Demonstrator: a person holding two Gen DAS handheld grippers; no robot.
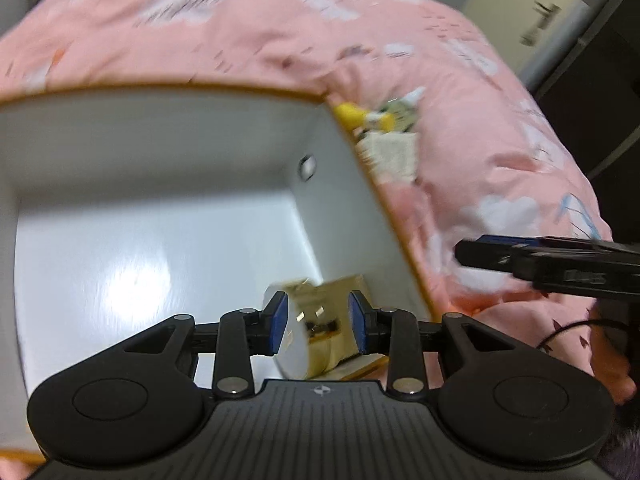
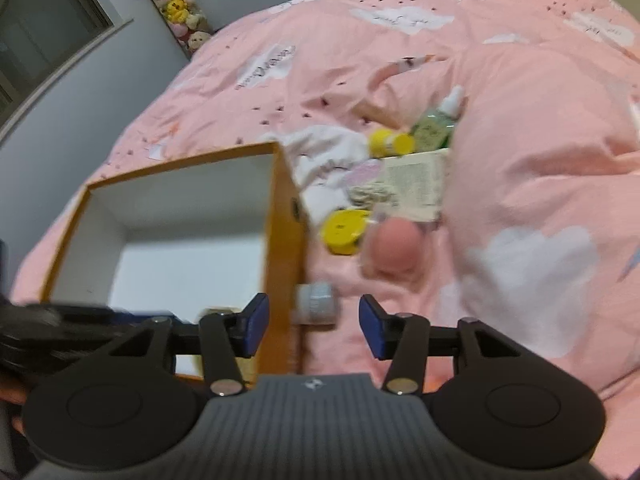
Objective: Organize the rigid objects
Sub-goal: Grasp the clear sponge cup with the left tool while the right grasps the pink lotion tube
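Observation:
An open box (image 1: 168, 128) with orange rim and white inside sits on the pink bed; it also shows in the right wrist view (image 2: 280, 240). My left gripper (image 1: 318, 326) is over the box's near right corner, its blue pads either side of a white and cream jar (image 1: 308, 336). My right gripper (image 2: 312, 326) is open and empty, straddling the box's right wall, above a small grey jar (image 2: 318, 302). Beyond it lie a pink round object (image 2: 394, 246), a yellow lid (image 2: 344, 230), a yellow tube (image 2: 390, 142), a green bottle (image 2: 434, 126) and a printed carton (image 2: 416, 184).
The pink quilt (image 2: 520, 140) rises in a fold at the right. A shelf of plush toys (image 2: 176, 0) stands against the far wall. The right gripper's finger (image 1: 540, 258) shows in the left wrist view. A dark cabinet (image 1: 592, 92) stands at the right.

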